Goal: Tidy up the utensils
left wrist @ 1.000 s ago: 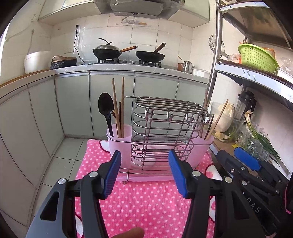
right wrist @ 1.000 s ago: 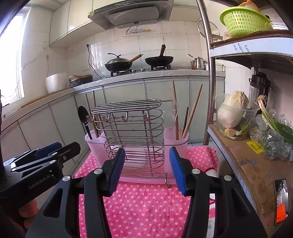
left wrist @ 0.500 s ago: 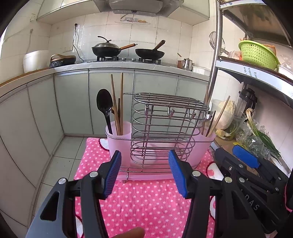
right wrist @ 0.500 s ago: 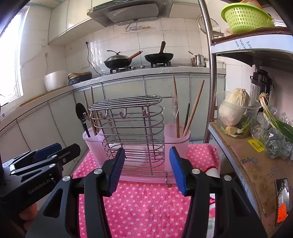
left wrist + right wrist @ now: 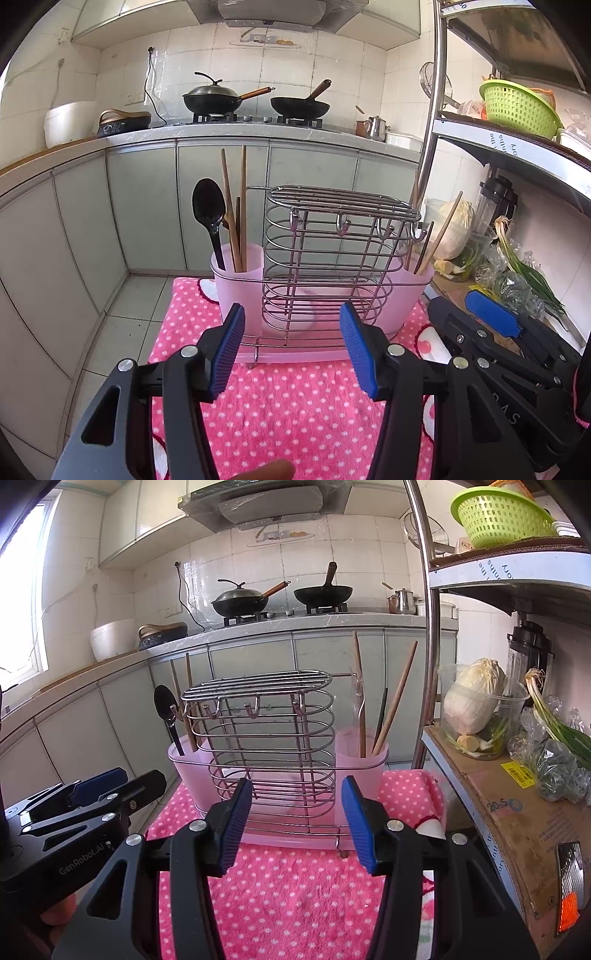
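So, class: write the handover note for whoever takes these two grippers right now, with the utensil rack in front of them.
Left gripper: open, empty, held above the pink dotted cloth.
Right gripper: open, empty, alongside it.
The wire rack stands on the cloth in its pink tray.
Left cup holds a black spoon and wooden chopsticks.
Right cup holds chopsticks, a dark stick and what looks like a clear utensil.
Done: every utensil in view stands in a cup.
Left: none lies loose on the cloth; whether further sorting is wanted cannot be told.
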`<state>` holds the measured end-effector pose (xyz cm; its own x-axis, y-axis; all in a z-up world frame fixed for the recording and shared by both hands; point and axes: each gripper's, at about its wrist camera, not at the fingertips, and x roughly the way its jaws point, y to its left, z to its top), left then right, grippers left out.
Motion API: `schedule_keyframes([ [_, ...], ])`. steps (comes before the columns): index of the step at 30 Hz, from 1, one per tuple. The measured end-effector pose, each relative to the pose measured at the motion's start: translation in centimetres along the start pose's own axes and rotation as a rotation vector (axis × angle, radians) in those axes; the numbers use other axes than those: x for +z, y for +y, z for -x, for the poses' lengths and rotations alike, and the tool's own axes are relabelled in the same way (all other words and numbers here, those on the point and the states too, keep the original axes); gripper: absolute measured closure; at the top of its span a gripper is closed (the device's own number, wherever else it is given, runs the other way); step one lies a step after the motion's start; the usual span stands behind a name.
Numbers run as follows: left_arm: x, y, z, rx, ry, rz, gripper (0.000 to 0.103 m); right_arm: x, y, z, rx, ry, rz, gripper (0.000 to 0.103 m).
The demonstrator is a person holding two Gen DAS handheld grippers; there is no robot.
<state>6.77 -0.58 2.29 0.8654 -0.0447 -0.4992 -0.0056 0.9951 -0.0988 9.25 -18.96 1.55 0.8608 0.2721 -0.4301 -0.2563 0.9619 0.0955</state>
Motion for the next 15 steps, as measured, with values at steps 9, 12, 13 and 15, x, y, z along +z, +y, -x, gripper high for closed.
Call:
schedule_keyframes([
  [9,0.04,0.07,-0.01,-0.003,0.004,0.004,0.05,0.03,0.04,0.07,0.004,0.0,-0.003,0.052],
  [12,0.04,0.05,-0.04,-0.002,0.005,0.004,0.05,0.02,0.0,0.05,0.003,0.001,-0.003,0.052],
  [13,0.03,0.03,-0.05,-0.002,0.006,0.004,0.05,0.02,0.0,0.06,0.004,0.001,-0.002,0.052],
  [15,-0.02,0.01,-0.09,-0.003,0.008,0.003,0.05,0.03,-0.03,0.06,0.006,0.0,-0.001,0.052],
])
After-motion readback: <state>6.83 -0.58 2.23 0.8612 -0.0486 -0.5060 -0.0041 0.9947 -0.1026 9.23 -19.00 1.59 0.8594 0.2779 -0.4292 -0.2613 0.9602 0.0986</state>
